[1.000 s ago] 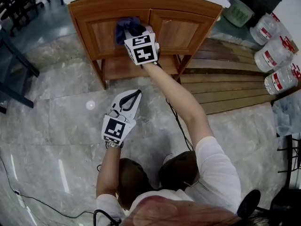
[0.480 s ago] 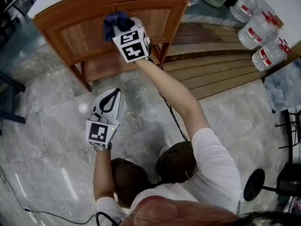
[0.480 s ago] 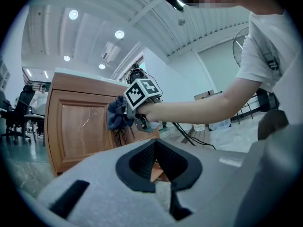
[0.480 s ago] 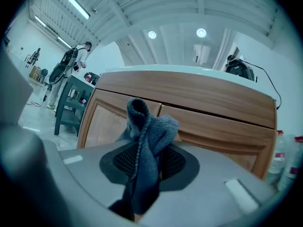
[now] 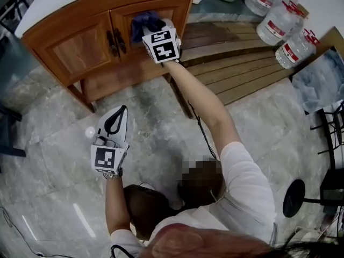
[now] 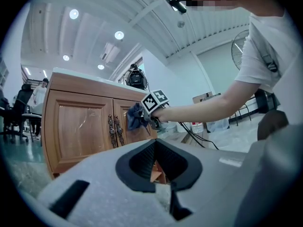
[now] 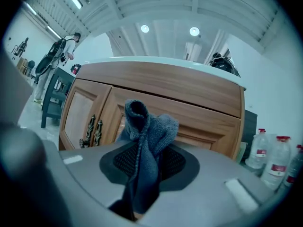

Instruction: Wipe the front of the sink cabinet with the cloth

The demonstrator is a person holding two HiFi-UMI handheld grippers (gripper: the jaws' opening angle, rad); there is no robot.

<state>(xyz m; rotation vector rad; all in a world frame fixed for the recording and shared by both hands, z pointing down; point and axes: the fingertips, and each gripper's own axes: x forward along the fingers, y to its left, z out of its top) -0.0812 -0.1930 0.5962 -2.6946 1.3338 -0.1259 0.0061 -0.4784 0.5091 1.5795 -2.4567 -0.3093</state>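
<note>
1. The cloth, dark blue terry, is clamped by its lower folds between the jaws of the right gripper. Its free bunch stands up ahead of the jaws, against the right-hand door of the sink cabinet.
2. It looks soft, light and limp. It will likely fold and drag rather than glide, so the bunched middle is the place to hold it, leaving a pad out in front.
3. The left gripper has its jaws together on nothing. It hangs low, well back from the cabinet.
4. The door handles sit just left of the right gripper and could snag loose folds. The water bottles and wooden slats lie off to its right, well apart, and a cable trails behind it.
</note>
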